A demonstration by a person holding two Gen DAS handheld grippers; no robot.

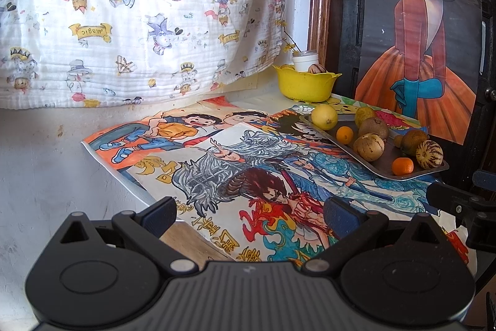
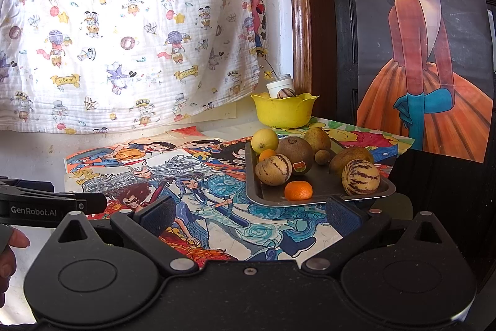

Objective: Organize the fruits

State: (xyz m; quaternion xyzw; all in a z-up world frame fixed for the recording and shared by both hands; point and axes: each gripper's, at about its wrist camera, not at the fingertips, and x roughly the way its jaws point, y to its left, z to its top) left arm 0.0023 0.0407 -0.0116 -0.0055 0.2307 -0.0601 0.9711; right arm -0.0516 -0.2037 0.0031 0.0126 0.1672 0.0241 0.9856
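We hold the left hand-held gripper (image 1: 248, 214) and the right hand-held gripper (image 2: 249, 214) above the table (image 1: 217, 101), both with jaws spread wide and nothing between them. The fruits lie on a metal tray (image 2: 310, 199) near the table's right edge: a lemon (image 2: 264, 140), two small oranges (image 2: 298, 190), striped melons (image 2: 360, 177) and brown fruits (image 2: 294, 155), some touching each other. Behind the tray stands a yellow bowl (image 2: 283, 110) with one striped fruit (image 2: 285, 93) showing above its rim, and colourful drawings (image 1: 223, 163) cover the table.
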